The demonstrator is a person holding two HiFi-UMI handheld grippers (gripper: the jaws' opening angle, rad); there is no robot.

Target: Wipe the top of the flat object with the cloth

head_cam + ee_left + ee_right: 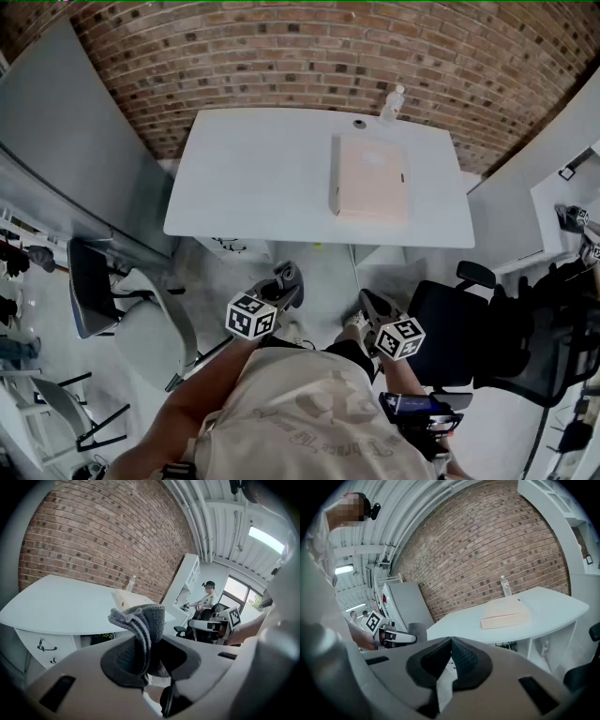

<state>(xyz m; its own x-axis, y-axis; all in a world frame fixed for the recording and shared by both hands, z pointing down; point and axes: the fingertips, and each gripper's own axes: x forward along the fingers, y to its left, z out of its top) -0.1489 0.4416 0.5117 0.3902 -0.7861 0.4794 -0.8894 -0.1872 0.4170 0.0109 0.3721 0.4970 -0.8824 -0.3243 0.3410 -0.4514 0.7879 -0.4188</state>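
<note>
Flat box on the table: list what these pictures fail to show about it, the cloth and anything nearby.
Flat box: dirt on its top, too small in head view.
Cloth: lower end buried in the left gripper, left gripper view.
Round item beside the bottle: too small to identify.

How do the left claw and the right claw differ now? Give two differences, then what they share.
The left claw is shut on a grey cloth; the right claw is shut on nothing. The left claw's jaws stand parted by the cloth; the right claw's meet. Both hang short of the white table, away from the flat box.
</note>
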